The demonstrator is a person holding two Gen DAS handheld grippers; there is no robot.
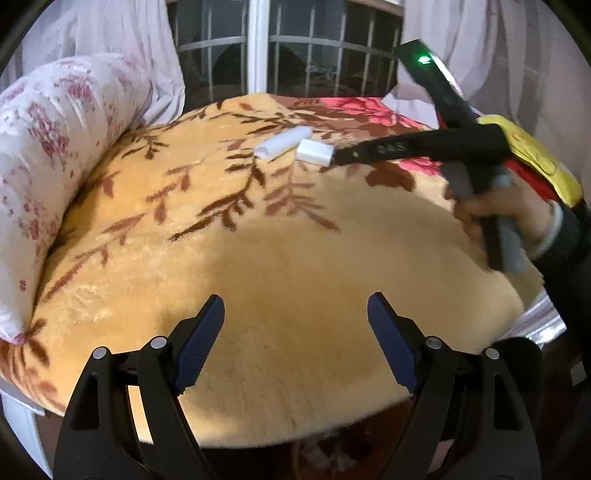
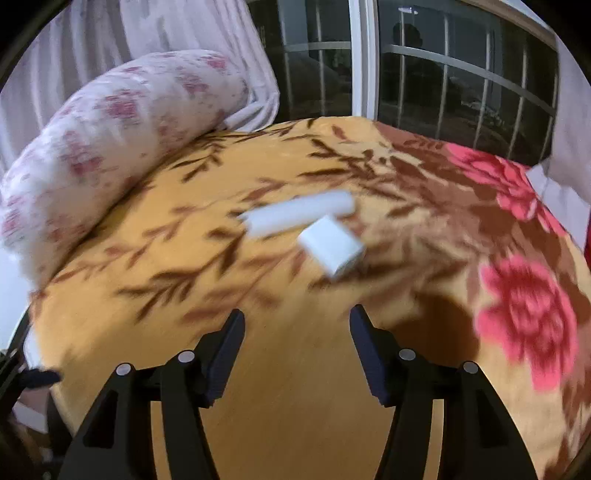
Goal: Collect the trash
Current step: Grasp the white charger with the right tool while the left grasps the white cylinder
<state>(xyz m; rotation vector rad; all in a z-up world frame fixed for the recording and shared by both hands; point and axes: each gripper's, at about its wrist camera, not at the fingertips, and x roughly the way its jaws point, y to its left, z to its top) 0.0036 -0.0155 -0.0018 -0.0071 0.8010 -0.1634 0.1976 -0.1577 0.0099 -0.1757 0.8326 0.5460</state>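
Note:
Two pieces of white trash lie side by side on the orange floral blanket (image 1: 280, 258): a long white carton (image 1: 282, 143) and a small white box (image 1: 314, 152). My left gripper (image 1: 295, 306) hovers open over the blanket's near part, with nothing between its fingers. In the left wrist view a hand (image 1: 491, 210) holds the right gripper, and one of its fingers (image 1: 369, 151) reaches in from the right, its tip next to the small box. In the blurred right wrist view the right gripper (image 2: 297, 321) is open and empty, short of the small box (image 2: 332, 245) and the long carton (image 2: 299, 218).
A rolled floral quilt (image 1: 55, 147) lines the bed's left side. A barred window (image 1: 295, 48) and pale curtains (image 1: 110, 33) stand behind the bed. A yellow and red item (image 1: 532, 155) sits at the right. The blanket's front edge drops off just below my left gripper.

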